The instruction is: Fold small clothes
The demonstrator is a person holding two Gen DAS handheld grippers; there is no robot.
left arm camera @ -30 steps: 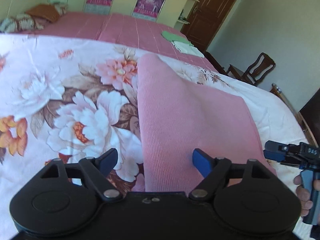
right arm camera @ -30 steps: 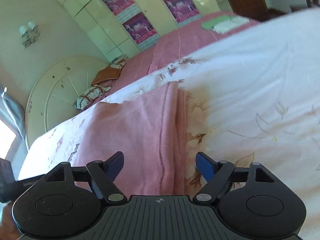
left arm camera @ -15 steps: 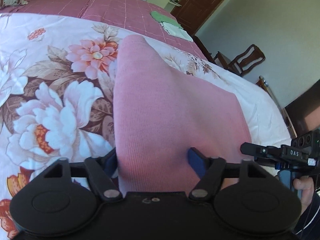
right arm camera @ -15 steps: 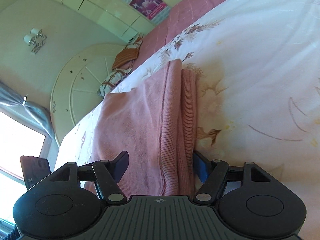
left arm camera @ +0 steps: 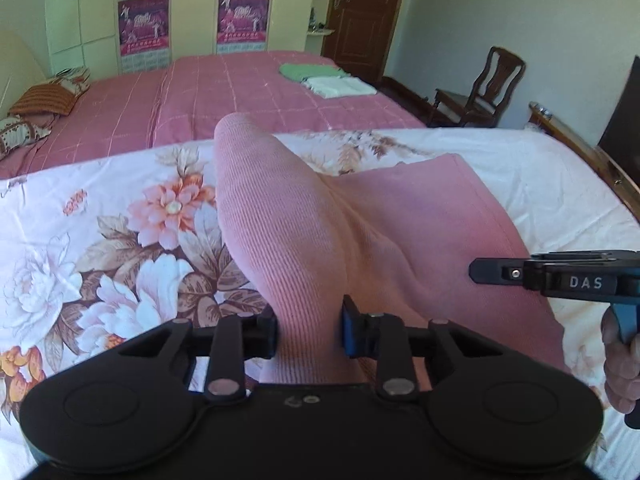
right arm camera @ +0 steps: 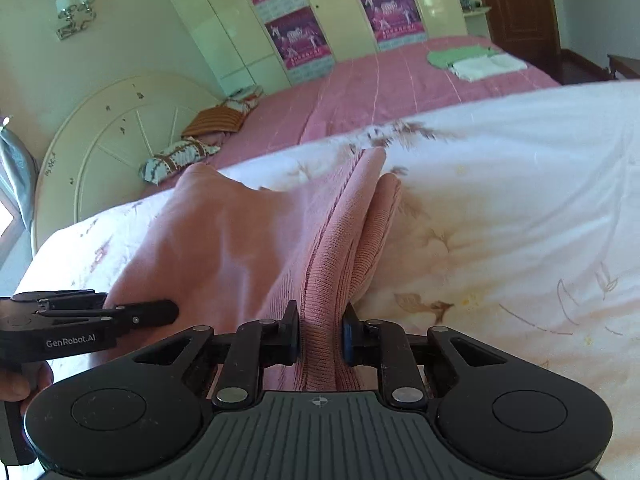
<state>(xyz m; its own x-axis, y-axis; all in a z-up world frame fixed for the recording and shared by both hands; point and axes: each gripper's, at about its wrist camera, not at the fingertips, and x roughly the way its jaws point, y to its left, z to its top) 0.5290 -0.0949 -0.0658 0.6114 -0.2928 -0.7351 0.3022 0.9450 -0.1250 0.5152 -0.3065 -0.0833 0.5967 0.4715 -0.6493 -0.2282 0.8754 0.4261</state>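
Observation:
A pink ribbed knit garment (left arm camera: 360,224) lies on the floral bedsheet (left arm camera: 120,240). My left gripper (left arm camera: 308,328) is shut on the garment's near left edge and lifts it into a ridge. My right gripper (right arm camera: 320,332) is shut on the near right edge of the same garment (right arm camera: 240,248), where the folded layers bunch between the fingers. The right gripper shows from the side in the left wrist view (left arm camera: 560,276), and the left gripper shows in the right wrist view (right arm camera: 92,316). The garment's far end rests on the sheet.
Folded green (left arm camera: 308,70) and white (left arm camera: 340,86) clothes lie on the pink bedspread (left arm camera: 240,92) behind. Pillows (left arm camera: 44,100) sit at the far left by the headboard (right arm camera: 120,128). A wooden chair (left arm camera: 480,92) and a door (left arm camera: 368,12) stand at the right.
Both grippers moved forward onto the garment's near edge and shut on it. The near edge has been lifted off the sheet, and the cloth has risen into ridges.

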